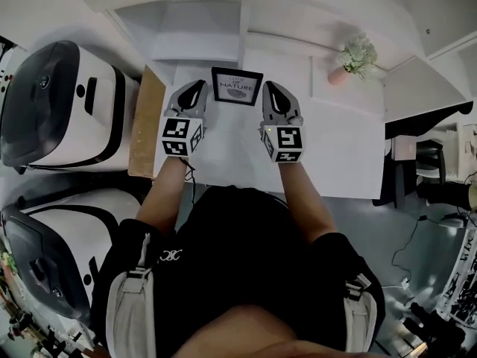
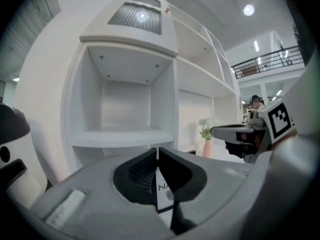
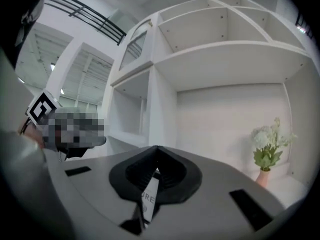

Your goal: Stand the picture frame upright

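L gripper is pinched on the left edge of the picture frame and R gripper on the right edge. The frame sits between them over the white table, print side showing. Looks light and stiff, prob glass front, so slick and fragile. Thin side rails are the right hold. Keep both pinches even, no twist.

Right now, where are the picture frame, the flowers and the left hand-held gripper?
picture frame [image 1: 237, 86], head view, on its white print.
flowers [image 1: 358, 53], head view, on the white blooms.
left hand-held gripper [image 1: 200, 88], head view, between its fingertips, at the frame's edge.
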A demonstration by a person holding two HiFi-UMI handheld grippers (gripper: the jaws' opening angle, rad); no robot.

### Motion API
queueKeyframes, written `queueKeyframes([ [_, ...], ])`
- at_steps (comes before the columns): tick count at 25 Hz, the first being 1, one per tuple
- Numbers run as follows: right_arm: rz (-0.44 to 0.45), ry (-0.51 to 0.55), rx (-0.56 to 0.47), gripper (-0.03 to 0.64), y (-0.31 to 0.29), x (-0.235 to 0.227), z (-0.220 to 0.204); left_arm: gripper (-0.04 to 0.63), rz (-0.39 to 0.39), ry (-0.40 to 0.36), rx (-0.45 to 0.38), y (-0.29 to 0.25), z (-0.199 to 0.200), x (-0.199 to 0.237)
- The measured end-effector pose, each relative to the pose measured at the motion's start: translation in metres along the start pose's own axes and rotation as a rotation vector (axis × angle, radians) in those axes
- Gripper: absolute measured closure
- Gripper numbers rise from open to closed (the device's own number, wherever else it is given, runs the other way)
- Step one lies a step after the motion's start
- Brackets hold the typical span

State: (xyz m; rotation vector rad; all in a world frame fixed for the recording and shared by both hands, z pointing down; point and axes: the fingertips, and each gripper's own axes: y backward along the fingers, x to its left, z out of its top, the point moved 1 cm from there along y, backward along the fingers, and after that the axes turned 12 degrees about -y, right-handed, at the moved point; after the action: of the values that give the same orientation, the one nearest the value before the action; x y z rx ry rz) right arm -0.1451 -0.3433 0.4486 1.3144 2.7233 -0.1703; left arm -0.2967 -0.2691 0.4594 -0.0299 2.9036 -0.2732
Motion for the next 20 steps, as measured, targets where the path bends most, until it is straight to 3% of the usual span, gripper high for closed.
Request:
queueKeyframes([
  [4,0.041,0.005,-0.047,0.615,0.027,0.008,0.034,0.578,0.087,-0.016,-0.038,0.031,0.041,-0.014],
  [8,0.040,-0.010,-0.073,0.617,0.055,0.009,0.050,0.578,0.160,-0.023,-0.035,0.064,0.059,-0.026],
  [14,0.018,-0.003,-0.079,0.616,0.064,-0.004,0.057,0.578,0.188,-0.024,-0.043,0.076,0.074,-0.040],
  [20,0.011,-0.013,-0.087,0.615,0.068,-0.003,0.062,0.580,0.154,-0.033,-0.076,0.075,0.086,-0.053],
])
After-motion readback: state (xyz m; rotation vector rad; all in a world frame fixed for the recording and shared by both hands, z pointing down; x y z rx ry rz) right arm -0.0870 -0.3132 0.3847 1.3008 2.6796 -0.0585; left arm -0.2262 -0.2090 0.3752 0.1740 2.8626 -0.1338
